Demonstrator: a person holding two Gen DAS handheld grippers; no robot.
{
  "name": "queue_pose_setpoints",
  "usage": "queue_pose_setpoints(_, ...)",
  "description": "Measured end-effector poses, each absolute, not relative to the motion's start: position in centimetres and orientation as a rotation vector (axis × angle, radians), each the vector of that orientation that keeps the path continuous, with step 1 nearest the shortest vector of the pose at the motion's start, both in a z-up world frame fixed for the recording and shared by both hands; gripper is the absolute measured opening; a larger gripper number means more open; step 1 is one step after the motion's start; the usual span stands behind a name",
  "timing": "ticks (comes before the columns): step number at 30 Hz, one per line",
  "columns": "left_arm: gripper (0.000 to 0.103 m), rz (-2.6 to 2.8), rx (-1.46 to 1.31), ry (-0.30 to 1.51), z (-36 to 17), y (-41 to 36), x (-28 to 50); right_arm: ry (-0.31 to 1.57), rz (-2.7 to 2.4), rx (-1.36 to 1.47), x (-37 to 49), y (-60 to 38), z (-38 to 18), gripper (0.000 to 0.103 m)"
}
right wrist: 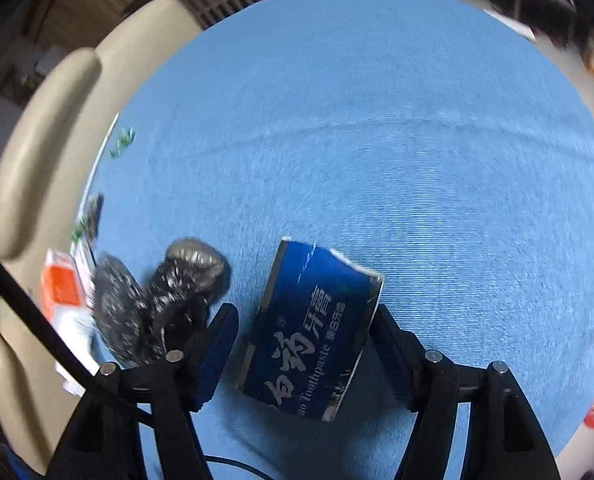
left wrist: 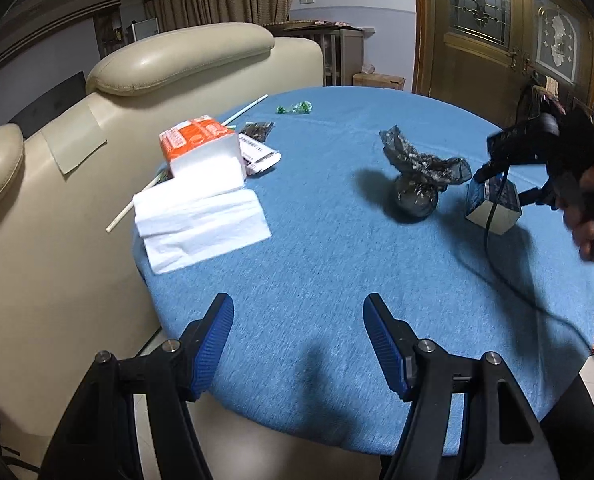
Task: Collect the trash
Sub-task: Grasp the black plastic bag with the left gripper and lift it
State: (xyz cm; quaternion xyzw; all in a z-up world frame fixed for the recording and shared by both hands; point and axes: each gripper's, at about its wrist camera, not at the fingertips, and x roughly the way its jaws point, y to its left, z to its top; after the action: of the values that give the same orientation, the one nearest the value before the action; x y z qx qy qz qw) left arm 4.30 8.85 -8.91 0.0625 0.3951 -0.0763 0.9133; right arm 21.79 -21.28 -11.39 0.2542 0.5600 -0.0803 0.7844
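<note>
Trash is scattered on a round table point(left wrist: 337, 264) covered in blue cloth. The left gripper point(left wrist: 298, 344) is held open over the near edge, nothing between its jaws. A blue toothpaste box point(right wrist: 311, 334) sits between the jaws of the right gripper point(right wrist: 303, 354); its right edge meets the right finger, while a gap shows on the left (whether it is gripped cannot be told). A knotted black bag point(left wrist: 419, 182) lies just beside the box, and tissues point(left wrist: 201, 216) rest near the left edge.

Black-framed tongs point(left wrist: 298, 346) with ribbed blue pads point(left wrist: 213, 344), silver pivot screws, trailing black cable point(left wrist: 493, 240).
</note>
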Motion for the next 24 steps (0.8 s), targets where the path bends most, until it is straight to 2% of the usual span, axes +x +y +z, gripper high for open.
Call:
queue_pose_setpoints(6, 0.069, -0.214, 0.136, 0.764, -7.0, 6.4, 6.8, 1.159, -0.13, 0.442, 20.3, -21.0, -12.0, 0.065)
queue_pose_setpoints(8, 0.078, -0.237, 0.136, 0.756, -6.6, 5.3, 7.9, 1.144, -0.105, 0.442, 19.3, -21.7, -11.7, 0.065)
queue_pose_setpoints(12, 0.079, -0.305, 0.122, 0.764, -6.3, 2.1, 11.6, 1.105, -0.048, 0.459, 16.5, -23.2, -10.6, 0.065)
queue_pose_setpoints(24, 0.079, -0.37, 0.085, 0.97, -10.8, -4.8, 20.6, 1.019, -0.005, 0.502, 8.3, -28.1, -9.8, 0.065)
